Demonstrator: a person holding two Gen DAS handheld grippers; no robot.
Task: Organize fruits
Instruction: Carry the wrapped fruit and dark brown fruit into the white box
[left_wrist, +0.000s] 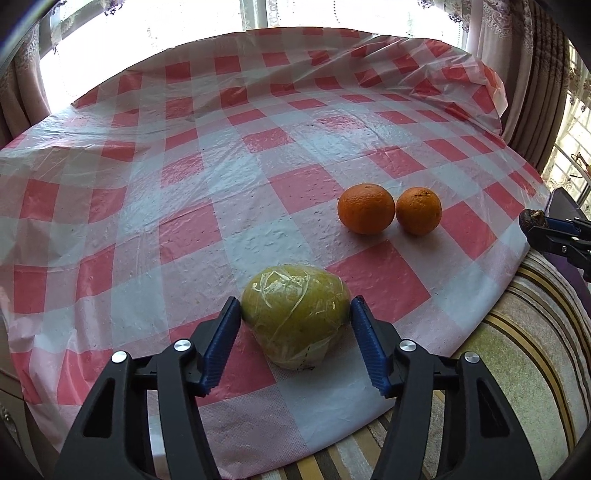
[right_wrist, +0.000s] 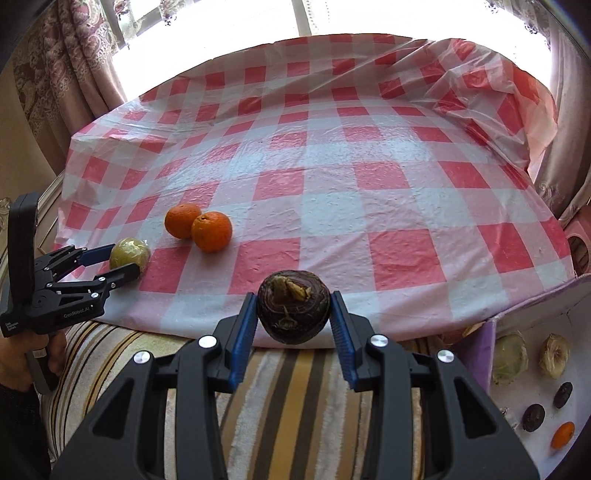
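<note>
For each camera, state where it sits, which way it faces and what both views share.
Left wrist: behind the left tongs, facing the window across the checked table; they grip a wrapped green fruit.
Right wrist: behind the right tongs, same heading, at the table's near edge, gripping a dark fruit.
Shared: two oranges, each other's tongs.

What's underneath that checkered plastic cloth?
The checkered cloth hides the surface beneath. Only at its near edge does a striped fabric show below it. On top sit two oranges.
</note>
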